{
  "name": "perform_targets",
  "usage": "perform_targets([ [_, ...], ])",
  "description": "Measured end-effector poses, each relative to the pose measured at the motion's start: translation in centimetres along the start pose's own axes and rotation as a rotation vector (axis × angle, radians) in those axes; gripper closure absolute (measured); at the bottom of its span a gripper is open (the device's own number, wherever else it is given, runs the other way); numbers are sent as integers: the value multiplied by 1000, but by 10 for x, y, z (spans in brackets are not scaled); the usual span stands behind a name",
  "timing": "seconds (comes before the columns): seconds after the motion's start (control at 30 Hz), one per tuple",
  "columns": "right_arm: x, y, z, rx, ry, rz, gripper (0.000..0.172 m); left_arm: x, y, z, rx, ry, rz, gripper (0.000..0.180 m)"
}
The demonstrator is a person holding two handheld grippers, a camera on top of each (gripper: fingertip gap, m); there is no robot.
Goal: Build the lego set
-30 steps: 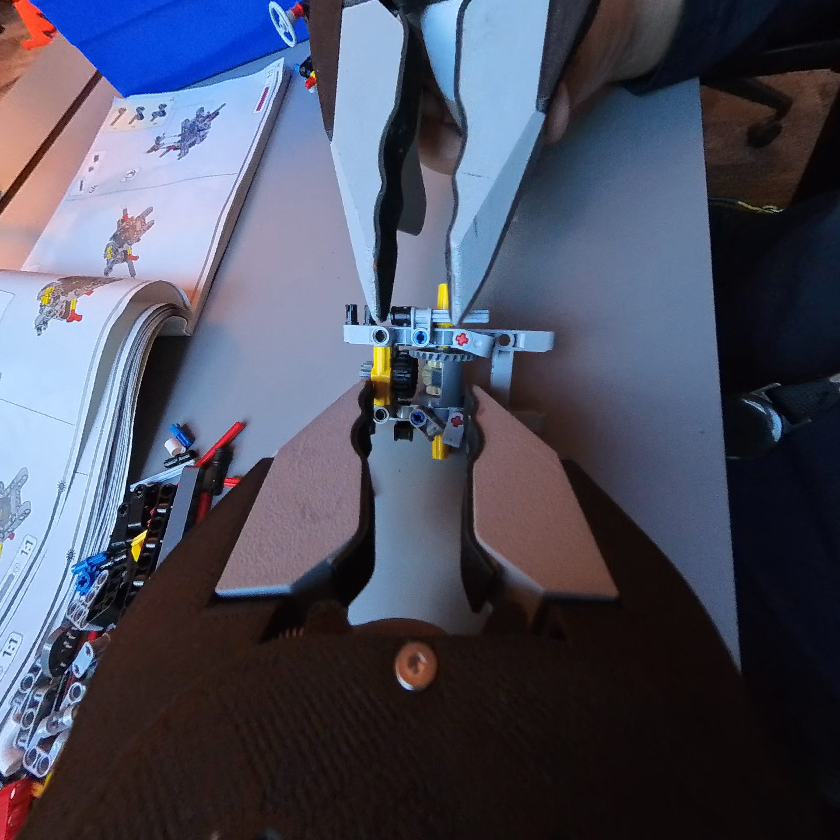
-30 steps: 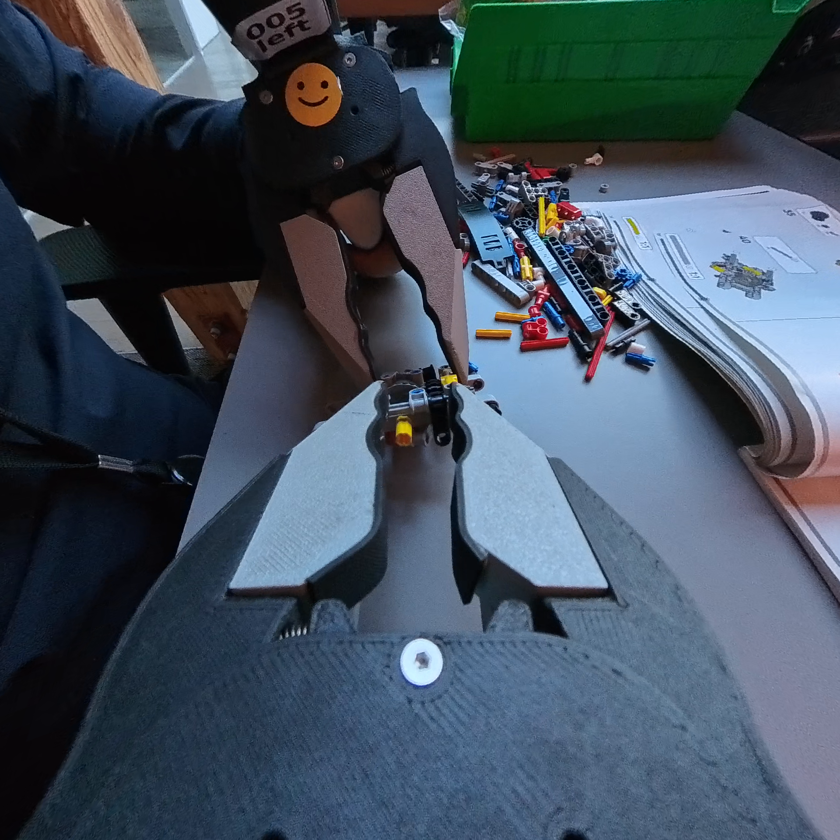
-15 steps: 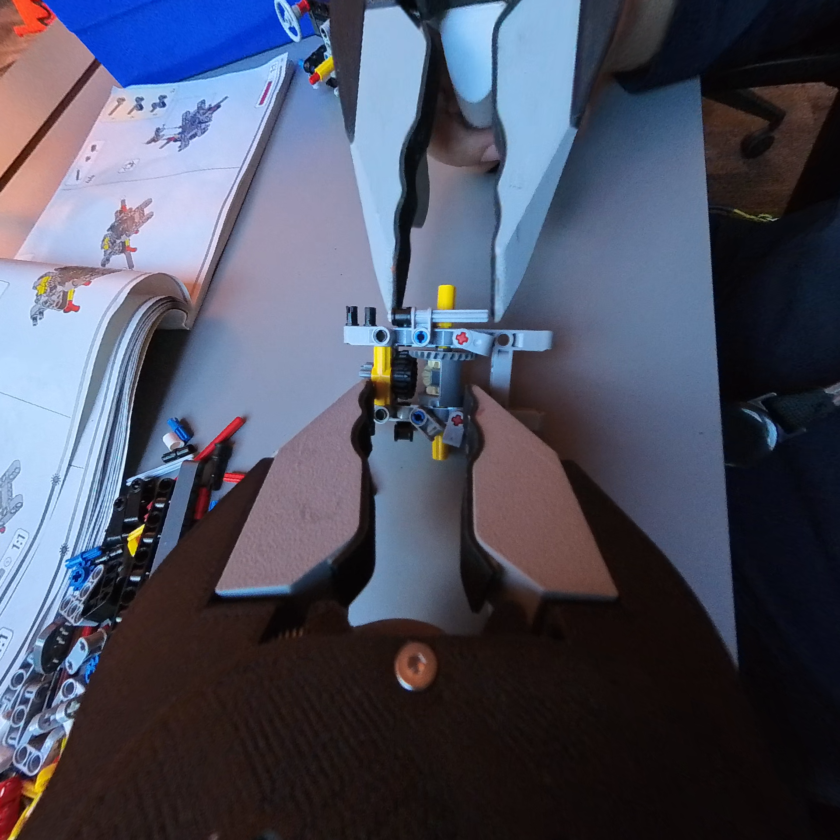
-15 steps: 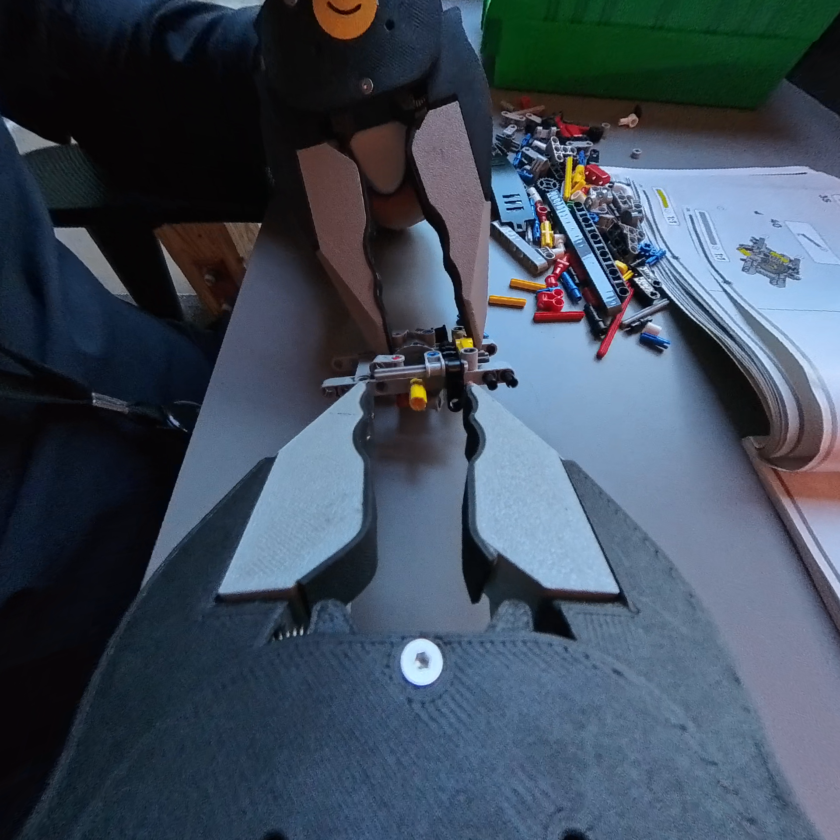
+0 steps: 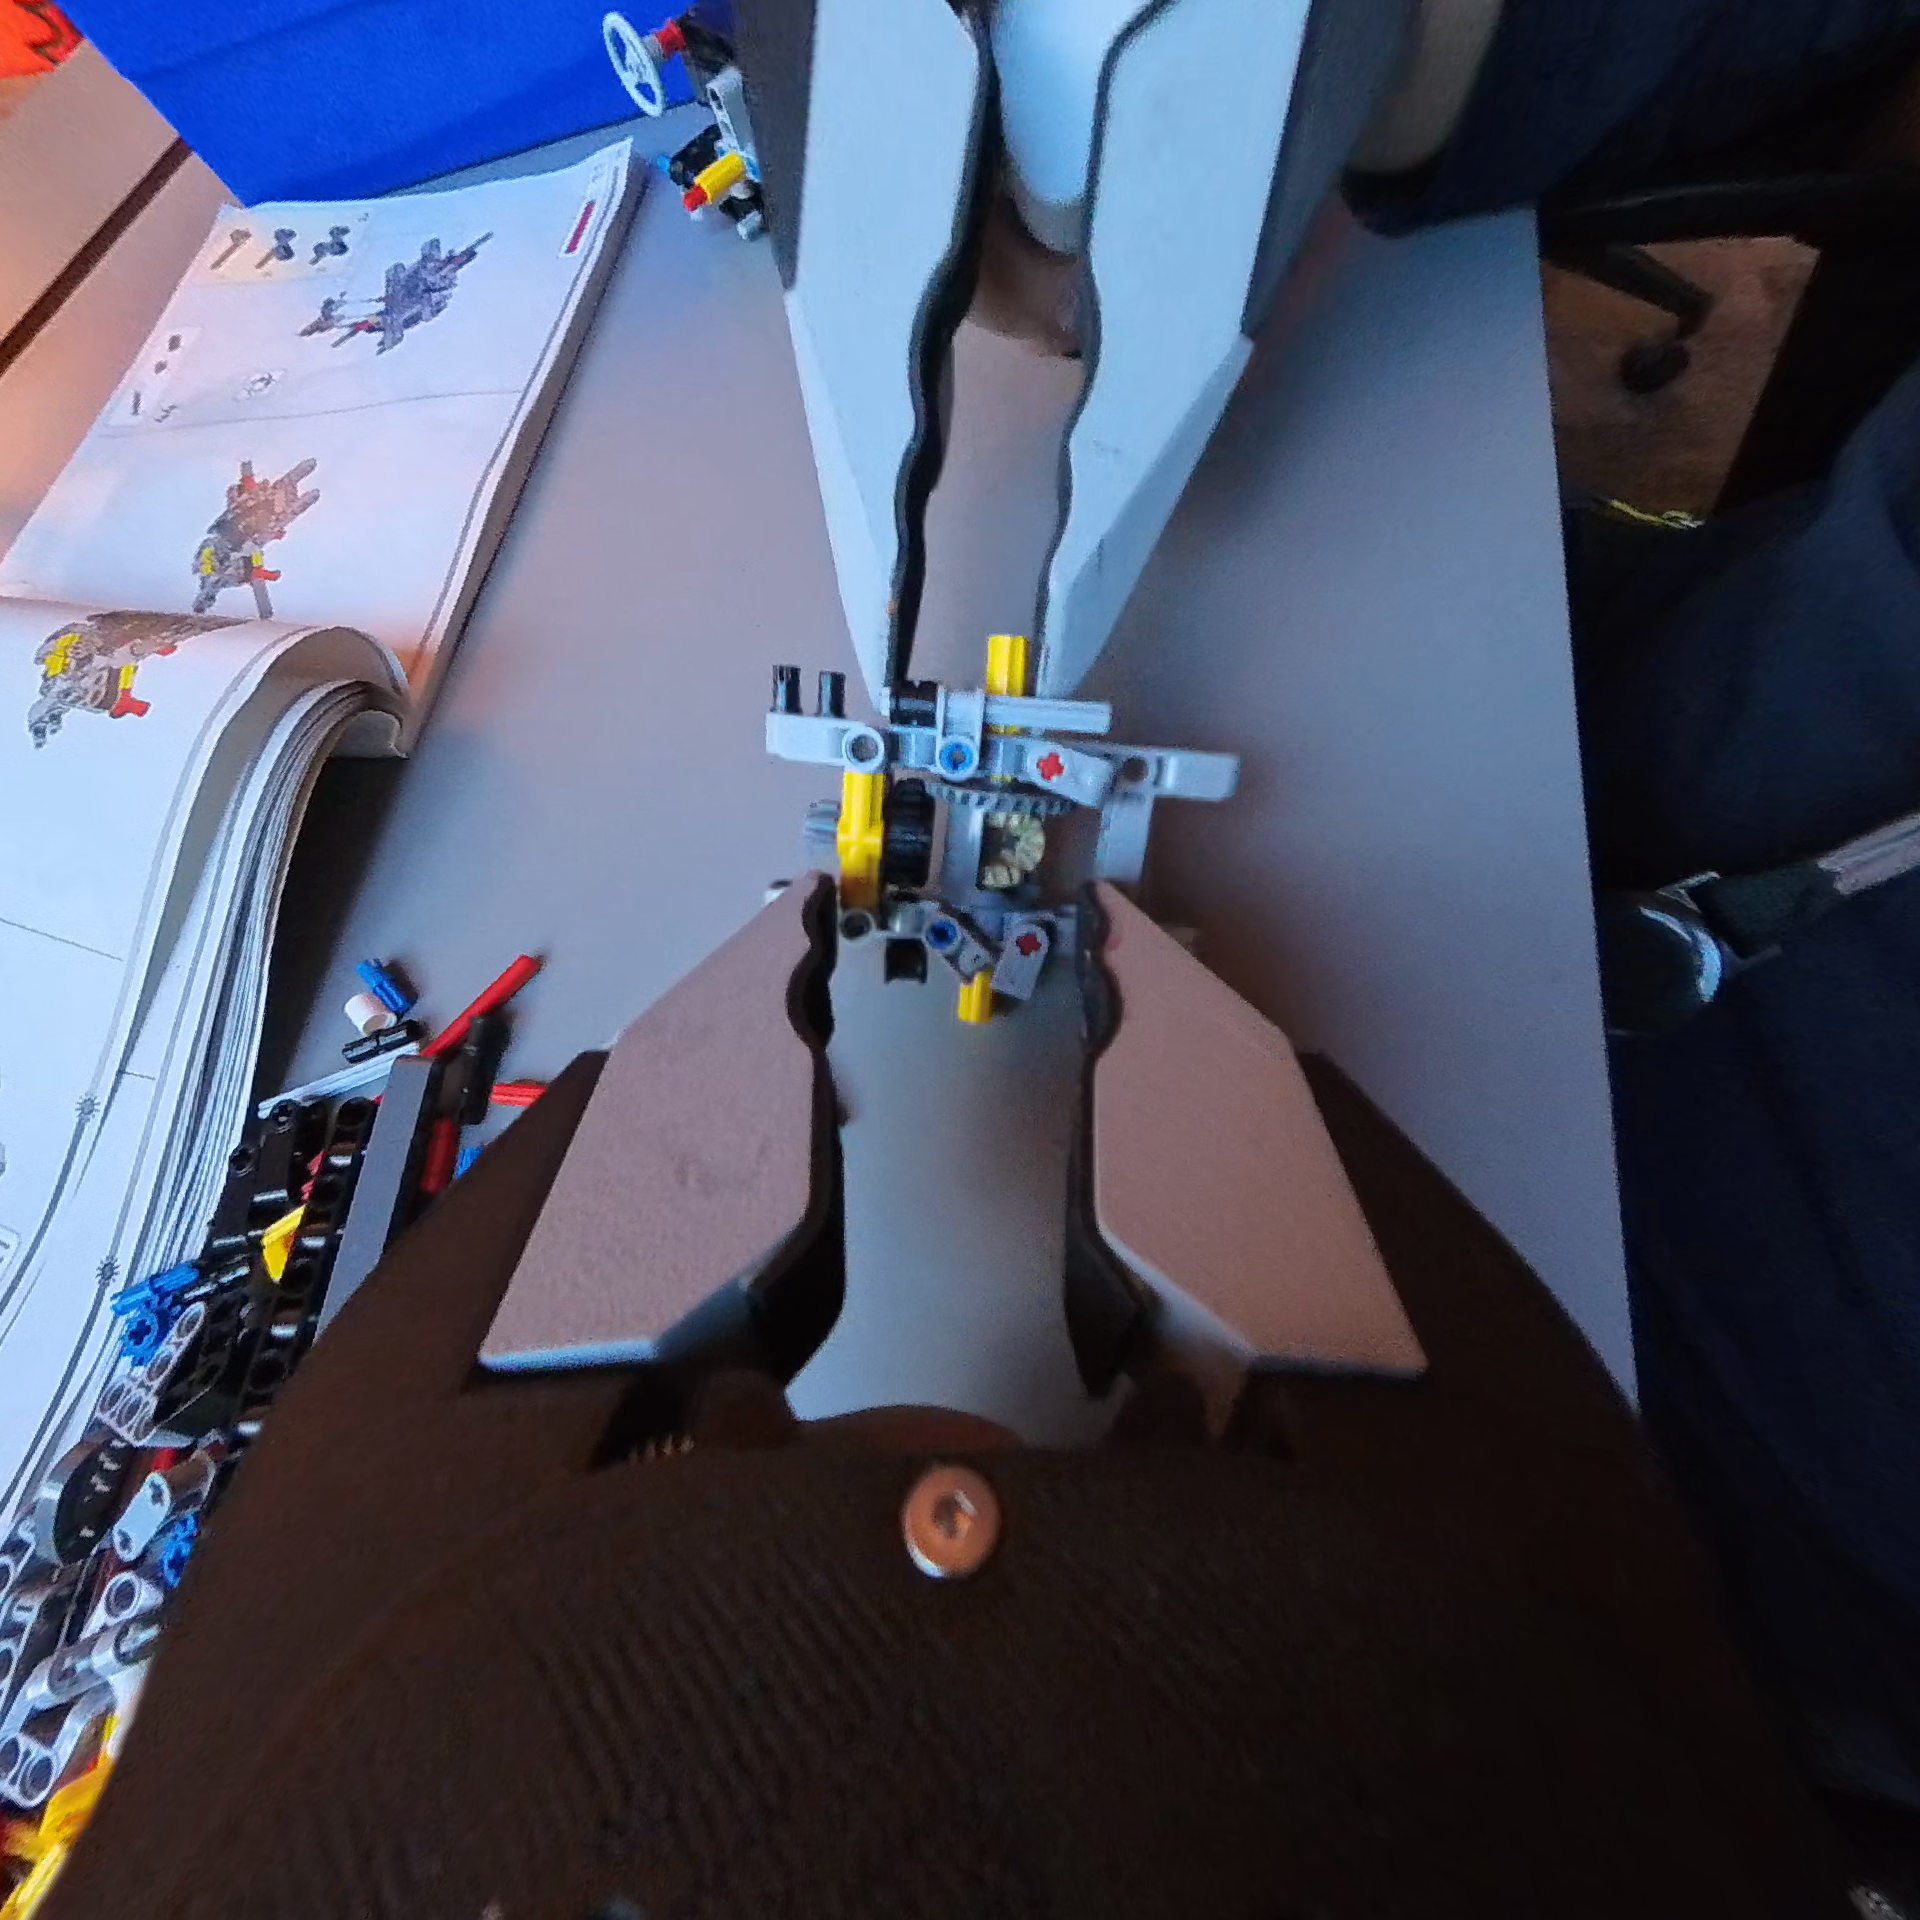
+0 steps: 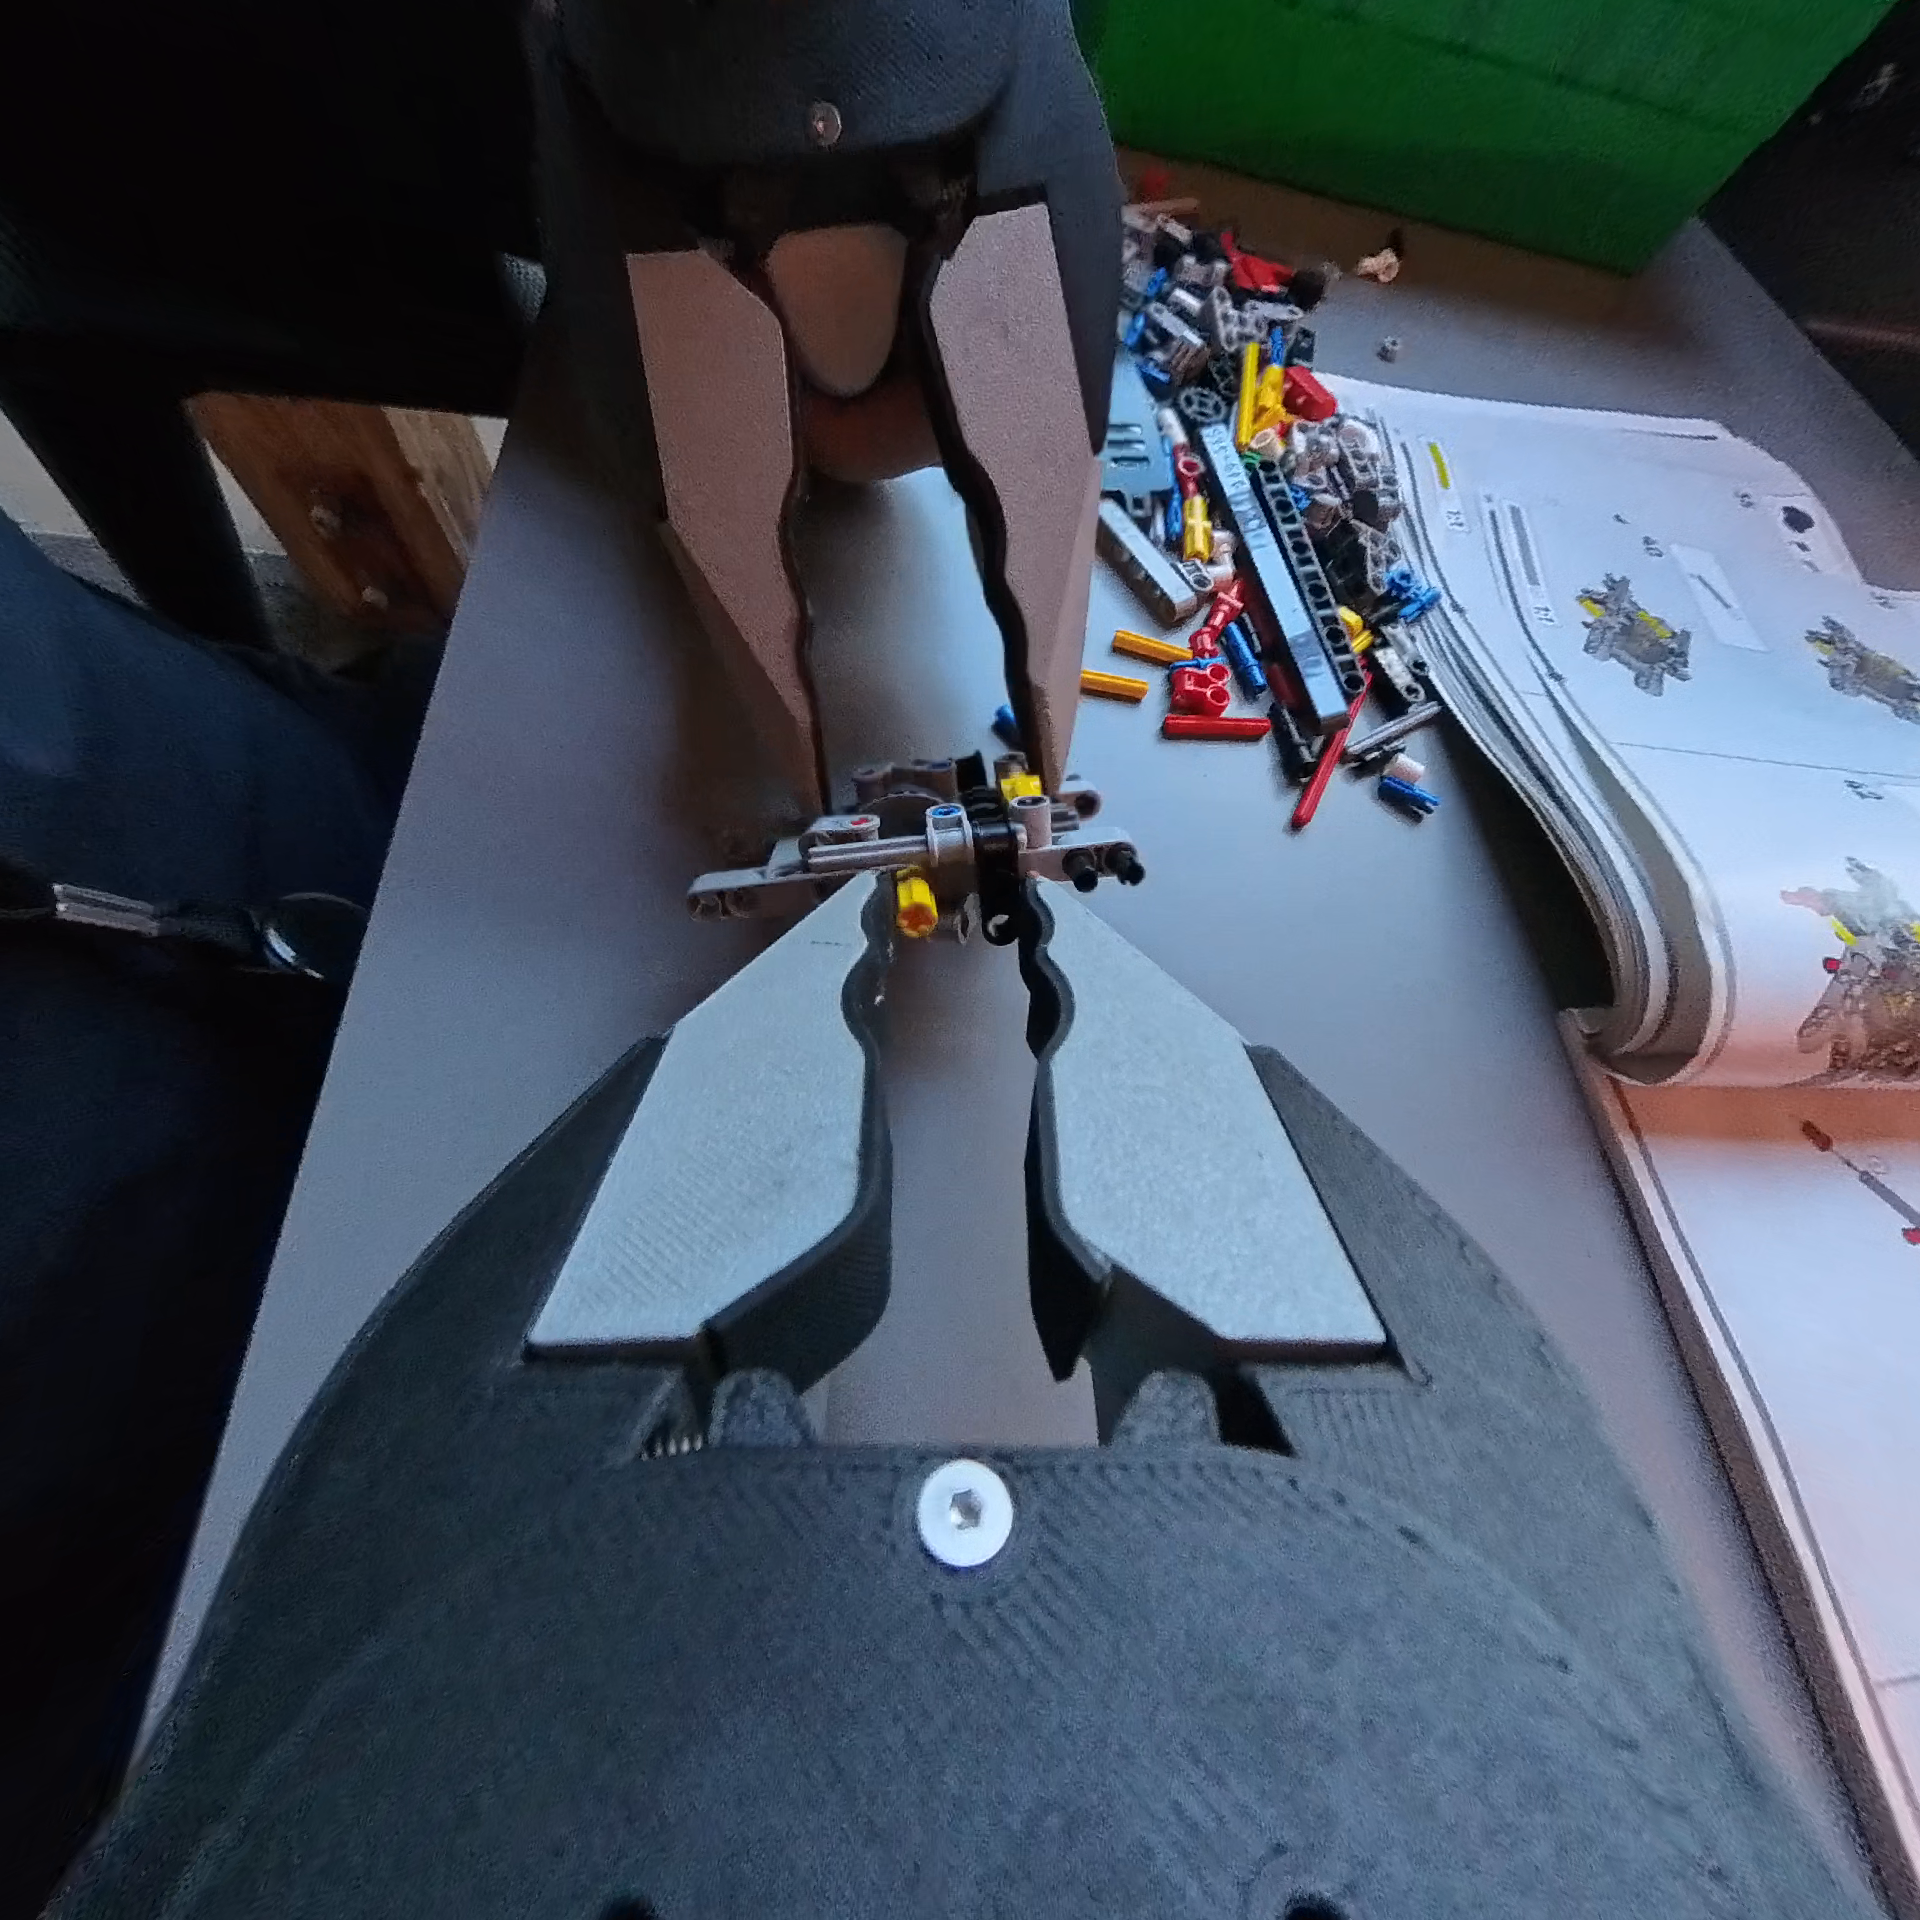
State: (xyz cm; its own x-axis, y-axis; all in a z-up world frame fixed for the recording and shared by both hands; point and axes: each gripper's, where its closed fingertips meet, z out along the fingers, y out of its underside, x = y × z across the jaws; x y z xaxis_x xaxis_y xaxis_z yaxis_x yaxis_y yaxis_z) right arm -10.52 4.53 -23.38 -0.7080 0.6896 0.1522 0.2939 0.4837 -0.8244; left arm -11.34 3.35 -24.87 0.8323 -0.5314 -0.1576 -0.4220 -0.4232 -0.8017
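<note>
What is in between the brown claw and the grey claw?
A small brick-built gear assembly stands on the table between the brown left claw and the grey right claw. Both wrist views show it.

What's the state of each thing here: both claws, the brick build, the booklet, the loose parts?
Right claw: closed on the brick build's end, at the yellow axle and black connector.
Left claw: straddling the build's opposite end; contact unclear.
Brick build: partly assembled, resting on the table between both claws.
Booklet: lying open.
Loose parts: scattered in a pile beside the booklet.
</note>
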Motion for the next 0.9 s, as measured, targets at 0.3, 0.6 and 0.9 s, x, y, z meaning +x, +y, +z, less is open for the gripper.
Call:
perform_targets([
  [0.3, 4, -15, -8, -223, -62, -9, 151, -5, -12, 9, 39, 14, -2, 136],
  [0.6, 7, -27, 2, -51, -173, 152, 150, -6, -9, 8, 29, 74, -98, 140],
  [0.9, 2, -30, -1, 119, -221, 282, 138, -6, -8, 8, 25, 55, -113, 140],
])
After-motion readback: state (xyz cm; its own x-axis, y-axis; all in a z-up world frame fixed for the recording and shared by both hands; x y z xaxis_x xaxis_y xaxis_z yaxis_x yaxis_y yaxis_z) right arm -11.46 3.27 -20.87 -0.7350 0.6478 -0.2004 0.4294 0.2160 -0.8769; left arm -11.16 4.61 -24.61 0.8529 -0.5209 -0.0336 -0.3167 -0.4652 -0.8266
